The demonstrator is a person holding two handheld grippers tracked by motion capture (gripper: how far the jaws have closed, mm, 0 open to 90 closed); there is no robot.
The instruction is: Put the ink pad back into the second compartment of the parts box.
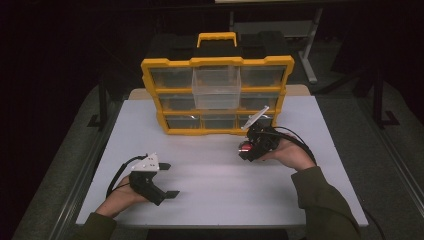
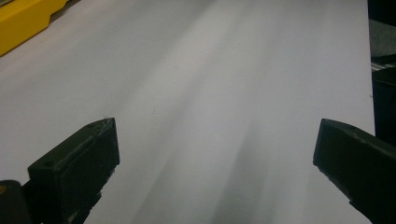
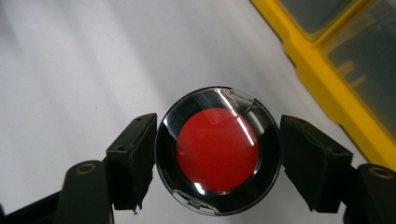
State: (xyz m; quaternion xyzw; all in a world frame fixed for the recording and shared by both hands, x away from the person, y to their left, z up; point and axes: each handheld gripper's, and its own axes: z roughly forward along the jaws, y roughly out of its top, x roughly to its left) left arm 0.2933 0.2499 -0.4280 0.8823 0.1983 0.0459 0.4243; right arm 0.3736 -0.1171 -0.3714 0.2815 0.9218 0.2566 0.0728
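Observation:
A round black case with a red centre and a clear lid [image 3: 217, 149] sits between the jaws of my right gripper [image 3: 218, 120], which is shut on it from both sides. In the high view that gripper [image 1: 251, 146] hangs low over the white table [image 1: 215, 200], just in front of the right end of a yellow organiser case [image 1: 150, 65], and the red centre [image 1: 246, 147] glows at its tip. My left gripper [image 1: 169, 180] rests at the front left of the table, open, with nothing between its fingers [image 2: 79, 158].
The yellow organiser stands upright at the back of the table, with clear drawers and one clear drawer [image 1: 216, 87] pulled out at the top middle. Its yellow frame [image 3: 327, 79] lies close to my right gripper's right side. The organiser's corner [image 2: 23, 18] lies far from my left gripper.

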